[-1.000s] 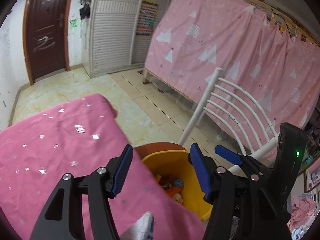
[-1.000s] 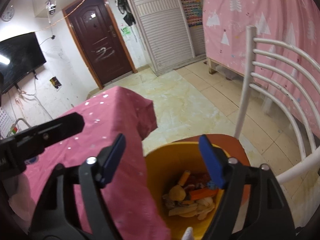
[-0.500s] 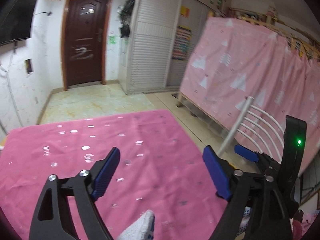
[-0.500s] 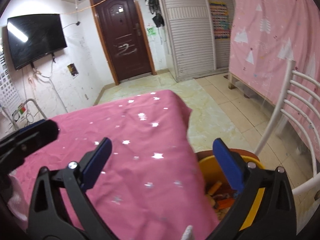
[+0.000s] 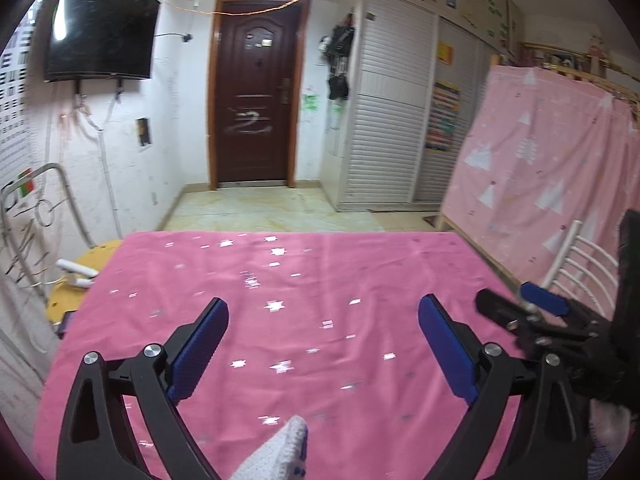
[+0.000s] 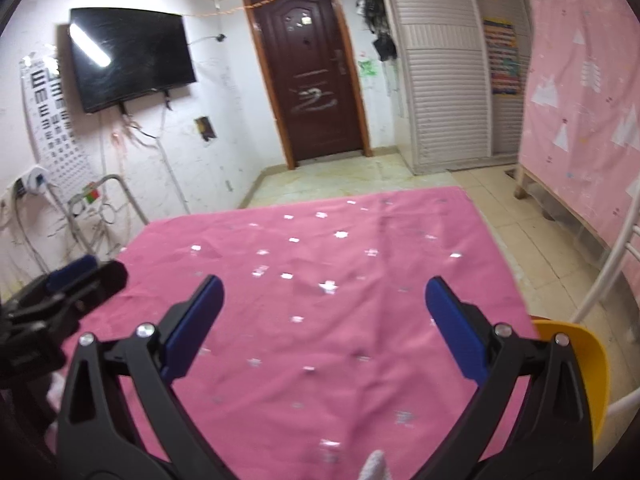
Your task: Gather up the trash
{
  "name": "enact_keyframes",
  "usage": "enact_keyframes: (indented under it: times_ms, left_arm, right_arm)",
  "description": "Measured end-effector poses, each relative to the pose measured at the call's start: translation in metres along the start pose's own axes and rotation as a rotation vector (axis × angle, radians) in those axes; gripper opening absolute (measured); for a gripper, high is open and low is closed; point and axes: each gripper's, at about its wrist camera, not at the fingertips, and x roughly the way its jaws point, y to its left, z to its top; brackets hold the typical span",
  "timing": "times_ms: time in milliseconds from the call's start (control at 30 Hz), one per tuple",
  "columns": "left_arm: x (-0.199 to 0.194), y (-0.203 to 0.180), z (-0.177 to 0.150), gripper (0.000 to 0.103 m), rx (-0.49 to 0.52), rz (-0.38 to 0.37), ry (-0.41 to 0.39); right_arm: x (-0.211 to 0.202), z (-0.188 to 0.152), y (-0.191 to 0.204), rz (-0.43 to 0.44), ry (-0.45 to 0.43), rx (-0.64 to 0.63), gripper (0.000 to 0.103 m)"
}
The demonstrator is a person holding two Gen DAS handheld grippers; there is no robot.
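Observation:
My left gripper [image 5: 323,344] is open and empty above the pink star-patterned tablecloth [image 5: 288,292]. My right gripper [image 6: 323,328] is open and empty above the same cloth [image 6: 328,264]. The yellow trash bin [image 6: 580,364] shows only as a rim at the right edge of the right wrist view, beside the table; its contents are hidden. No loose trash shows on the cloth. The right gripper appears at the right of the left wrist view [image 5: 532,312], and the left gripper at the left of the right wrist view [image 6: 68,284].
A white slatted chair [image 5: 580,264] stands right of the table, by a pink curtained bed [image 5: 552,168]. A yellow stool [image 5: 76,280] with white items sits at the table's left. A brown door [image 5: 252,108], a wall TV [image 6: 128,56] and a metal rack [image 6: 104,208] lie beyond.
Both grippers have swung left and tilted up, away from the yellow bin toward the table. The bin has left the left wrist view and slid to the edge of the right one. Jaws stayed open.

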Motion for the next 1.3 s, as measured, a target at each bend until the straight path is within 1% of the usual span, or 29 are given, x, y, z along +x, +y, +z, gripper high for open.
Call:
enact_keyframes:
  times_ms: [100,267,400,600,967,1300]
  left_arm:
    - [-0.002,0.016,-0.006,0.088,-0.013,0.030,-0.008]
    - [0.004,0.031,-0.014,0.088,-0.022,0.049,-0.016]
    - [0.011,0.033,-0.017,0.088,-0.032,0.029,-0.012]
    - [0.014,0.037,-0.021,0.088,-0.042,0.022,-0.015]
    - [0.014,0.039,-0.022,0.088,-0.047,0.030,-0.019]
    - [0.014,0.039,-0.023,0.088,-0.051,0.032,-0.019]
  right_arm:
    - [0.002,-0.002,0.013,0.020,-0.010,-0.021,0.097]
    - [0.007,-0.004,0.024,0.004,-0.012,-0.053,0.097]
    - [0.010,-0.003,0.025,-0.004,-0.015,-0.053,0.097]
    - [0.009,-0.005,0.025,-0.010,-0.026,-0.057,0.097]
    - [0.007,-0.007,0.026,-0.004,-0.035,-0.067,0.097]
    - [0.002,-0.010,0.028,0.003,-0.064,-0.081,0.097]
